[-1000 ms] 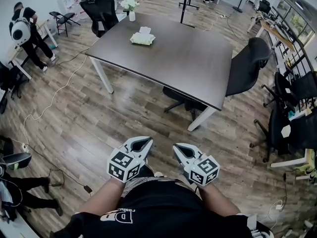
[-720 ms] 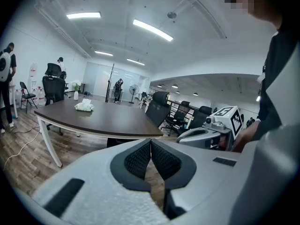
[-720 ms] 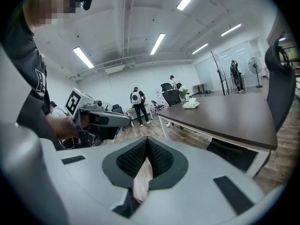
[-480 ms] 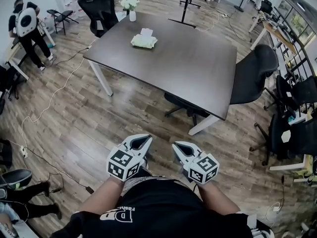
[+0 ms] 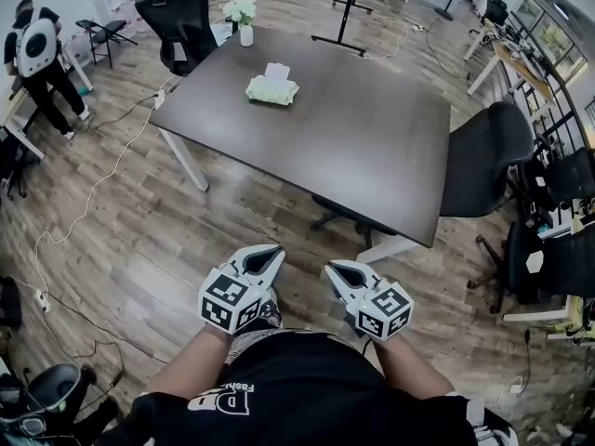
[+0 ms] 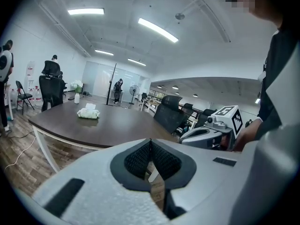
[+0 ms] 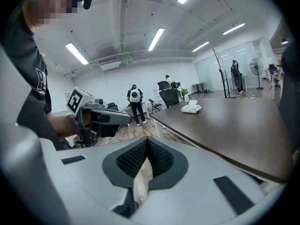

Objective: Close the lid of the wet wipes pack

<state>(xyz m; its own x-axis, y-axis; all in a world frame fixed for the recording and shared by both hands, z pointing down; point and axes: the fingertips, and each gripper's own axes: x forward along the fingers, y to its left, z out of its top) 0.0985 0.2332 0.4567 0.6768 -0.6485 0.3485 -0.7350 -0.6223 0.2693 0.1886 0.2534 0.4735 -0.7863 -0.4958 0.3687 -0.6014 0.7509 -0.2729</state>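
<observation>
A pale green wet wipes pack (image 5: 272,89) lies near the far left of a dark brown table (image 5: 353,147), with its white lid flap standing up behind it. The pack also shows far off in the left gripper view (image 6: 88,113) and the right gripper view (image 7: 191,108). My left gripper (image 5: 271,254) and right gripper (image 5: 337,271) hang side by side over the wood floor, close to my body and well short of the table. Both are shut with nothing between the jaws.
A white vase with flowers (image 5: 244,19) stands at the table's far left corner. Black office chairs stand at the table's right side (image 5: 483,161) and far end (image 5: 181,26). A person (image 5: 37,59) stands at the far left. Cables run across the floor (image 5: 88,198).
I have walked toward the table: it and the wipes pack sit lower and nearer in the head view. Both grippers kept their place before my body and stayed shut.
</observation>
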